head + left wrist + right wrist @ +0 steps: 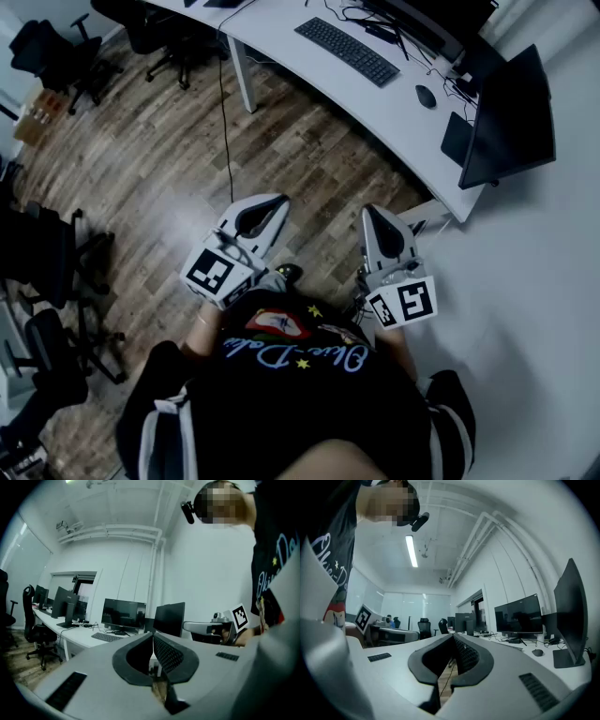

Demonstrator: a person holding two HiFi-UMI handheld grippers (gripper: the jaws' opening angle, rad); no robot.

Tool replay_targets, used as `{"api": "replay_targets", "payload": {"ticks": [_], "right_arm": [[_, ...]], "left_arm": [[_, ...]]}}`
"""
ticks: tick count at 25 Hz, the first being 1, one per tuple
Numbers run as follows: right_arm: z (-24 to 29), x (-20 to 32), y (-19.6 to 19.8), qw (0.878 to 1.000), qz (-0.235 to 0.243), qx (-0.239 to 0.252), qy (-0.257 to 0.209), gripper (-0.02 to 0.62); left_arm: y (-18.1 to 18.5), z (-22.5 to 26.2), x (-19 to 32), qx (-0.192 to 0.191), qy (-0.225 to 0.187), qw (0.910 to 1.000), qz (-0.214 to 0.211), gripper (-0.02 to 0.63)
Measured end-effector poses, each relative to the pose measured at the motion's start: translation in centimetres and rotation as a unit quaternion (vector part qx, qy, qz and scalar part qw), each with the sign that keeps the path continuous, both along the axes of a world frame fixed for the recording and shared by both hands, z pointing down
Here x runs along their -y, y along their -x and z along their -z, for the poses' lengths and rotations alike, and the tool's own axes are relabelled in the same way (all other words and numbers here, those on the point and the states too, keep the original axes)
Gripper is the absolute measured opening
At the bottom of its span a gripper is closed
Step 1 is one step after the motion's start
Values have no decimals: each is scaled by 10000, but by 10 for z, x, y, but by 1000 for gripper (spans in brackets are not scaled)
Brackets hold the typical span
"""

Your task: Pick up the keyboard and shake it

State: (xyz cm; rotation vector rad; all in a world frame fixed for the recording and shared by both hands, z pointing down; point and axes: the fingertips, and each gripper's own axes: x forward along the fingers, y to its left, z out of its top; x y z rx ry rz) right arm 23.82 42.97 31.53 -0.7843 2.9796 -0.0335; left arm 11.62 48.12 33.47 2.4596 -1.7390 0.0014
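Observation:
A black keyboard (347, 52) lies on the white desk (394, 117) at the far side of the head view; the left gripper view shows this keyboard (107, 637) small and distant, left of the jaws. My left gripper (279, 201) (153, 635) is shut and holds nothing. It hovers over the wooden floor, close to the person's body. My right gripper (367, 211) (453, 636) is beside it, also shut and empty, its tip short of the desk's near edge. Both are well apart from the keyboard.
A black mouse (427, 97) (537, 652) and a dark monitor (511, 122) are on the desk to the right of the keyboard. A cable (225, 122) hangs from the desk to the floor. Office chairs (56, 52) stand at the left and far left.

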Motion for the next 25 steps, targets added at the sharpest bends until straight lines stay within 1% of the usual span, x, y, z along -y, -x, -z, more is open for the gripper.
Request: {"api": "replay_targets", "payload": {"ticks": [4, 12, 16, 20, 21, 22, 23, 24, 25], "right_arm": [[1, -4, 0, 10000, 0, -6, -9, -1], [1, -6, -3, 9999, 69, 103, -5, 0], [-1, -8, -3, 10000, 75, 29, 33, 2], [-4, -8, -6, 9999, 59, -10, 83, 9], [-5, -8, -7, 9999, 53, -9, 112, 26], [-7, -8, -8, 9999, 53, -11, 147, 60], [-8, -7, -8, 9998, 57, -17, 181, 77], [-10, -7, -9, 9998, 62, -24, 213, 77], [-12, -7, -10, 9997, 65, -33, 244, 77]], "left_arm": [[-2, 3, -4, -118, -130, 9998, -50, 5], [-6, 2, -7, -148, -123, 9998, -29, 5], [-6, 5, -9, -128, -139, 9998, -2, 6], [-8, 2, -12, -110, -32, 9999, 32, 8], [-8, 0, -13, -106, 6, 9999, 55, 9], [-9, -1, -14, -107, 43, 9999, 69, 21], [-9, -3, -15, -123, 88, 9999, 71, 63], [-10, -5, -16, -147, 137, 9998, 67, 102], [-11, -8, -17, -165, 180, 9997, 66, 109]]}}
